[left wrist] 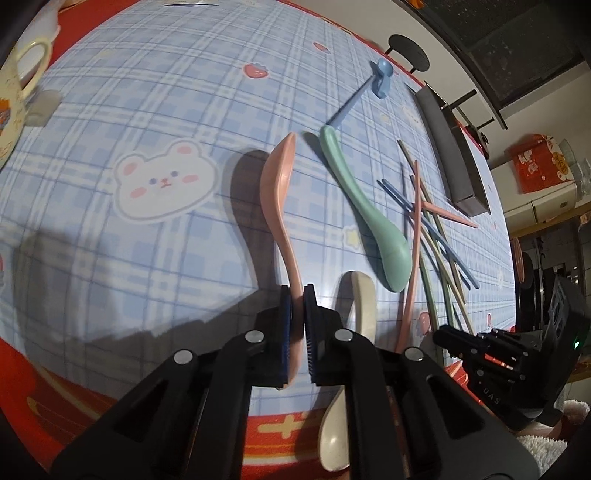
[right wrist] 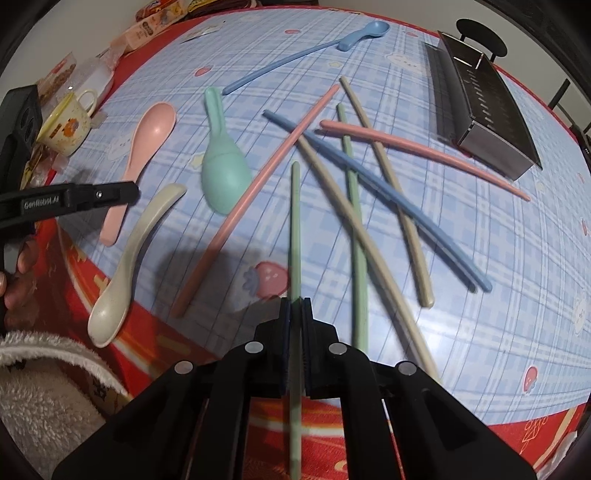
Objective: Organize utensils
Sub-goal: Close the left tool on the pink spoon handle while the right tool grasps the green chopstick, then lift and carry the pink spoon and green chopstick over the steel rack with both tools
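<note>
My left gripper (left wrist: pixel 297 295) is shut on the handle of a pink spoon (left wrist: pixel 277 192); the spoon also shows in the right wrist view (right wrist: pixel 142 147). My right gripper (right wrist: pixel 295 306) is shut on a green chopstick (right wrist: pixel 295 229) that points forward over the mat. A green spoon (left wrist: pixel 364 210) lies face down, also in the right wrist view (right wrist: pixel 221 166). A cream spoon (left wrist: pixel 364 306), also in the right wrist view (right wrist: pixel 125 258), reaches over the mat's near edge. A blue spoon (right wrist: pixel 364 33) lies far off. Several pink, blue, cream and green chopsticks (right wrist: pixel 373 177) lie crossed.
A dark metal utensil holder (right wrist: pixel 480 99) lies at the far right of the blue checked mat (right wrist: pixel 498 258), also in the left wrist view (left wrist: pixel 450 147). A yellow mug (right wrist: pixel 68 122) and snack packets stand at the left edge. The red tablecloth (right wrist: pixel 147 332) borders the mat.
</note>
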Demonstrator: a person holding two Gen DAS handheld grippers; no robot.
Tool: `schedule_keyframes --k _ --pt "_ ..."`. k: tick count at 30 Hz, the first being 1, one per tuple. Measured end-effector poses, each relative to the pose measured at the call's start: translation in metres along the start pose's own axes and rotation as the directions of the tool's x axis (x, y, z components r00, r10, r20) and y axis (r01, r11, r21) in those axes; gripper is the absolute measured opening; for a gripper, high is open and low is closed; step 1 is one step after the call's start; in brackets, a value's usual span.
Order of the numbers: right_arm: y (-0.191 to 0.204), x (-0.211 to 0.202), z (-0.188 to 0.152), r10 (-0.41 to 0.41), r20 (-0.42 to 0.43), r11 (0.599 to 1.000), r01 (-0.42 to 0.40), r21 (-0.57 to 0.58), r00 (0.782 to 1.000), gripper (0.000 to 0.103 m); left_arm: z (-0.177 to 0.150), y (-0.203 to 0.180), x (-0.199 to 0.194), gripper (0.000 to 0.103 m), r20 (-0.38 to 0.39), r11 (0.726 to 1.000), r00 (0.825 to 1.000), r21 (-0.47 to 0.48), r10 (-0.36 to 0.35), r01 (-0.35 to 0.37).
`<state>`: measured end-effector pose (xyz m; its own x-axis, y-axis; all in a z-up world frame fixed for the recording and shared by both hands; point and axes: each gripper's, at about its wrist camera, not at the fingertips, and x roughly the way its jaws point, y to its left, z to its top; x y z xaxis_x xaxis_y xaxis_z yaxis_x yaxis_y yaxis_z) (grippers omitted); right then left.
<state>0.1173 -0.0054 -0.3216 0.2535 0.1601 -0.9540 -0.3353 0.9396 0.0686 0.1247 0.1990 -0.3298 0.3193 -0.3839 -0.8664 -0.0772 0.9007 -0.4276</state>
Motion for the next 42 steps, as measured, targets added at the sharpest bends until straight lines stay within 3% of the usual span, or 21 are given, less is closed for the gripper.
schedule_keyframes --k 9,19,26,35,42 --pt "-0.009 -0.034 -0.005 0.002 0.119 0.998 -0.01 0.069 0.993 0.006 -0.001 -0.005 -0.023 0.011 0.041 0.999 0.998 0.04 -0.037 0.036" --pt "-0.046 -0.07 0.012 -0.01 0.227 0.98 -0.035 0.195 0.974 0.006 0.025 -0.038 -0.026 0.011 0.044 0.988 0.993 0.109 -0.11 0.105" --pt "-0.092 -0.078 0.023 0.078 0.286 0.958 -0.151 0.243 0.955 0.006 0.035 -0.064 -0.025 0.011 0.074 0.991 0.992 0.087 -0.104 0.098" --pt "-0.137 -0.04 0.038 0.28 0.251 0.912 -0.338 0.23 0.927 0.006 0.032 -0.093 -0.028 0.011 0.136 0.999 0.991 -0.045 -0.01 0.017" --pt "-0.132 -0.004 0.047 0.298 0.176 0.924 -0.33 0.191 0.938 0.006 0.022 -0.102 -0.028 0.011 0.131 0.997 0.991 -0.081 0.025 -0.015"
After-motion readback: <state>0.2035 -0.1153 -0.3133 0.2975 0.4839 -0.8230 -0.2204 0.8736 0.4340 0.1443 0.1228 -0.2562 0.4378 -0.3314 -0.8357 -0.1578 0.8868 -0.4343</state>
